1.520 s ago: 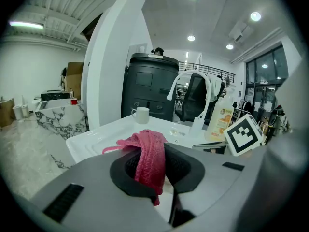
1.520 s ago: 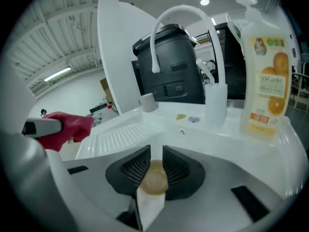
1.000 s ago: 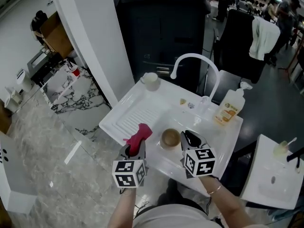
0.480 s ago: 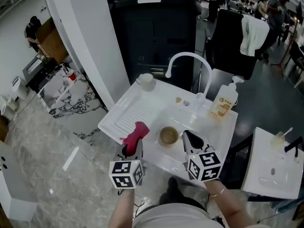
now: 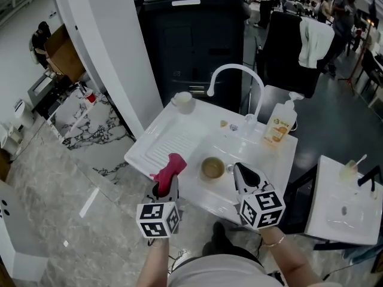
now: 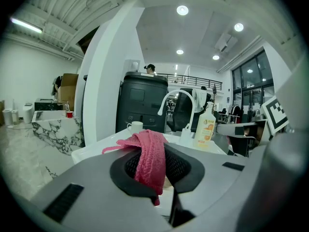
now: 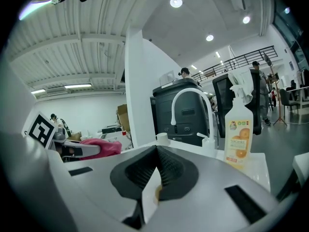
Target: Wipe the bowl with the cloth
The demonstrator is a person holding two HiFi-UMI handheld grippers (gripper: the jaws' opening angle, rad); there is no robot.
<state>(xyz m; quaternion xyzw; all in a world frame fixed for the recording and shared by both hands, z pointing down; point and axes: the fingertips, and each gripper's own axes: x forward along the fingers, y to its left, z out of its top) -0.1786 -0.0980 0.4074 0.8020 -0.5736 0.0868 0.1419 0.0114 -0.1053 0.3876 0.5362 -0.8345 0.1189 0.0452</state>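
Note:
A small brown bowl [image 5: 212, 168] sits in the basin of the white sink [image 5: 281, 160]. My left gripper [image 5: 166, 187] hovers at the basin's near left, shut on a pink cloth [image 5: 170, 167] that bunches above its tips. In the left gripper view the cloth [image 6: 148, 156] hangs between the pads of the left gripper [image 6: 161, 178]. To the right of the bowl and apart from it, my right gripper [image 5: 242, 171] is shut with nothing in it. The right gripper view shows the right gripper [image 7: 155, 168] with its pads pressed together, and a sliver of the bowl [image 7: 157, 192] shows below them.
A white arched faucet [image 5: 236, 73] stands behind the basin, with an orange soap bottle [image 5: 280, 127] at its right and a white cup [image 5: 182, 100] at the back left. The ribbed drainboard [image 5: 164, 148] lies left of the basin. A black cabinet [image 5: 197, 34] stands behind, and a white table [image 5: 341, 214] to the right.
The right gripper's jaws have closed and it has drawn back a little from the bowl. The left gripper has lifted slightly with the cloth in it.

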